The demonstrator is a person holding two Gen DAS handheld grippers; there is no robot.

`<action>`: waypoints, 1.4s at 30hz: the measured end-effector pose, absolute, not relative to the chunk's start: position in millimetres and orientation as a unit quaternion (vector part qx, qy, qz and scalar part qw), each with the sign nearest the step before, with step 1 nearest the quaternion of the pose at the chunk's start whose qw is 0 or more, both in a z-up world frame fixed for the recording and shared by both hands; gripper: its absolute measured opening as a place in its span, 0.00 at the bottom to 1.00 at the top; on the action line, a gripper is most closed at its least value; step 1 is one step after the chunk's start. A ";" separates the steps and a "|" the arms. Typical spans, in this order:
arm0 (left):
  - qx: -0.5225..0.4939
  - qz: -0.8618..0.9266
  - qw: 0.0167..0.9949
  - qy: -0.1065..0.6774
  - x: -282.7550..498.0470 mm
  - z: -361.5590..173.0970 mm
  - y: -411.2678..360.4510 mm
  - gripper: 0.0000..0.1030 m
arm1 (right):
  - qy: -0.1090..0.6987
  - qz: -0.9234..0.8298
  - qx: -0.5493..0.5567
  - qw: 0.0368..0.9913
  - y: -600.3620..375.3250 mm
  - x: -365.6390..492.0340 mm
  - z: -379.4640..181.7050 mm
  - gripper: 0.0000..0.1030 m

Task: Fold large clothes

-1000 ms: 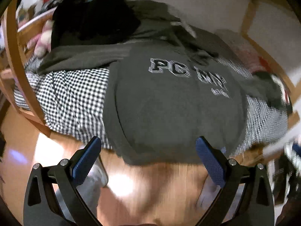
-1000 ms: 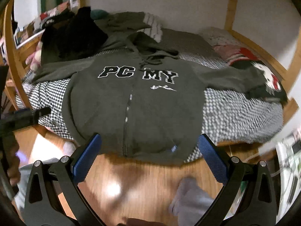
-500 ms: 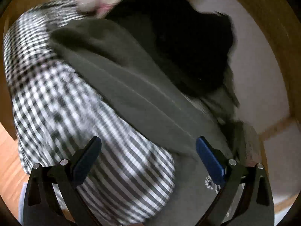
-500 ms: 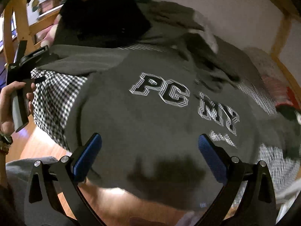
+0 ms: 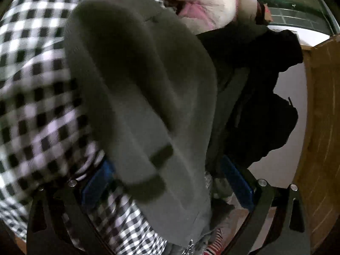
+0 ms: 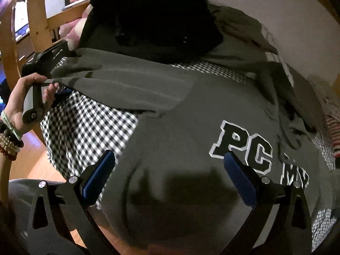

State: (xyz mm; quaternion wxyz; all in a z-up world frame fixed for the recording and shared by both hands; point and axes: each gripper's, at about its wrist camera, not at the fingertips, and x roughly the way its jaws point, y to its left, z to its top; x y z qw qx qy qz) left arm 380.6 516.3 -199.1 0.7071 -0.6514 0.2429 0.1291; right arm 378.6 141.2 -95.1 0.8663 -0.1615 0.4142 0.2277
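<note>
A dark grey zip hoodie (image 6: 191,140) with "PC MY" lettering lies spread face up on a black-and-white checked bed cover (image 6: 85,127). Its left sleeve (image 6: 119,85) stretches out to the left. In the left wrist view that sleeve's cuff end (image 5: 138,97) fills the frame and lies between the open blue pads of my left gripper (image 5: 167,182). The left gripper (image 6: 42,63) also shows in the right wrist view, at the sleeve's end. My right gripper (image 6: 170,176) is open and empty, hovering over the hoodie's chest.
A black garment (image 6: 153,14) is piled at the back of the bed, over more grey clothing. A pink and white plush toy (image 5: 208,2) sits beside the sleeve end. Wooden bed posts (image 6: 38,19) stand at the left, wooden floor (image 6: 27,161) below.
My left gripper has swung from facing the whole hoodie to close in on the left sleeve's end. My right gripper has moved forward and lower over the hoodie's chest.
</note>
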 end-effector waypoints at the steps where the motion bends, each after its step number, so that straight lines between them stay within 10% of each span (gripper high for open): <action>1: -0.649 0.121 0.714 0.232 384.6 -197.1 517.8 0.95 | 0.414 0.231 -0.161 0.866 146.4 381.8 -95.9 0.98; 4: -0.632 0.111 0.730 0.235 399.9 -188.2 513.5 0.77 | 0.414 0.238 -0.159 0.864 156.3 387.1 -99.1 0.98; 6: -0.615 0.124 0.738 0.249 399.4 -193.3 512.5 0.09 | 0.411 0.250 -0.158 0.862 163.0 389.6 -102.7 0.98; 13: -0.575 0.092 0.773 0.252 412.8 -175.9 540.6 0.09 | 0.254 0.341 -0.265 0.865 223.5 396.0 -133.1 0.94; 20: -0.478 0.035 0.852 0.212 432.5 -115.0 515.5 0.08 | 0.277 0.344 -0.358 0.823 305.7 449.5 -181.5 0.12; 22: -0.440 0.014 0.873 0.208 440.5 -96.6 499.6 0.08 | 0.285 0.330 -0.340 0.833 302.5 458.4 -179.6 0.08; 26: -0.302 -0.026 0.933 0.193 461.6 -50.0 434.9 0.08 | 0.310 0.380 -0.208 0.846 230.6 453.4 -139.1 0.19; 27: -0.277 -0.038 0.941 0.190 466.7 -42.7 418.9 0.08 | 0.317 0.375 -0.174 0.854 203.9 452.8 -126.3 0.32; 29: -0.208 -0.066 0.956 0.196 480.1 -28.7 368.1 0.08 | 0.324 0.342 -0.106 0.876 136.1 455.0 -92.6 0.96; 35: 0.006 -0.136 0.957 0.254 512.8 -51.5 175.2 0.08 | 0.319 0.221 0.016 0.921 -48.5 454.7 -5.2 0.97; 42: 0.321 -0.142 0.873 0.339 508.4 -200.9 3.2 0.08 | 0.402 0.153 0.128 0.894 -138.2 497.3 -50.8 0.97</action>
